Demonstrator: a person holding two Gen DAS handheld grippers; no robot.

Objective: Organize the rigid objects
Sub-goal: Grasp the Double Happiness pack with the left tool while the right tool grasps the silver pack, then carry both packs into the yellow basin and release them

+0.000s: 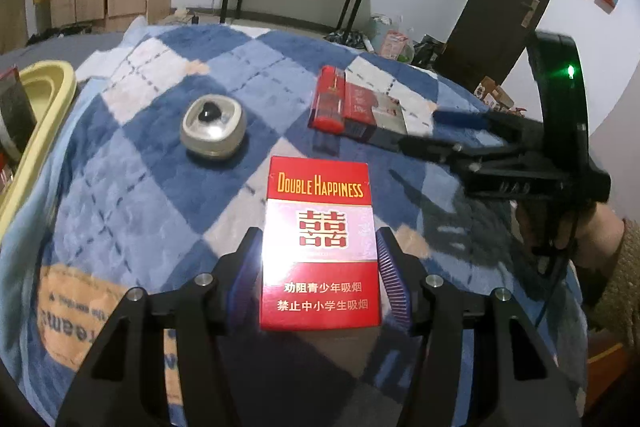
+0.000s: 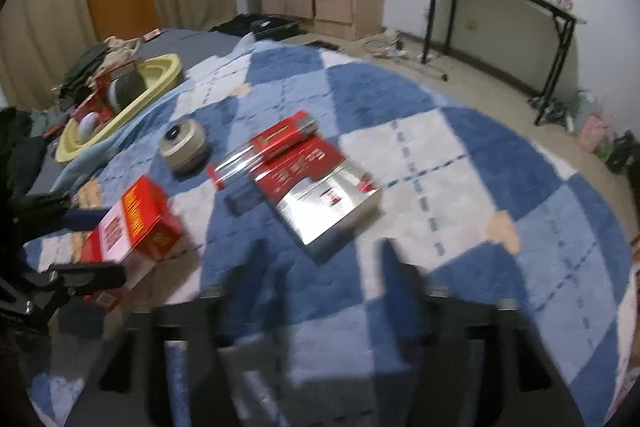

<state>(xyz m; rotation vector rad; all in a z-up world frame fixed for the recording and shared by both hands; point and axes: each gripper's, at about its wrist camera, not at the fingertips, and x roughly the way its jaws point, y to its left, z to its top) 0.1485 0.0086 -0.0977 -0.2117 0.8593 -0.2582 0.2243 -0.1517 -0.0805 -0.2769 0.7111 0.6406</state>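
though gripped, red pack (image 1: 320,247) between jaws

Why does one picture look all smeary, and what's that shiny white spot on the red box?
Right wrist view: motion blur smears the right gripper and the silver-and-red flat box. Left wrist view: sharp, but glare whitens the left edge of the red Double Happiness cigarette box. Both views: fisheye bends the blue checked blanket.
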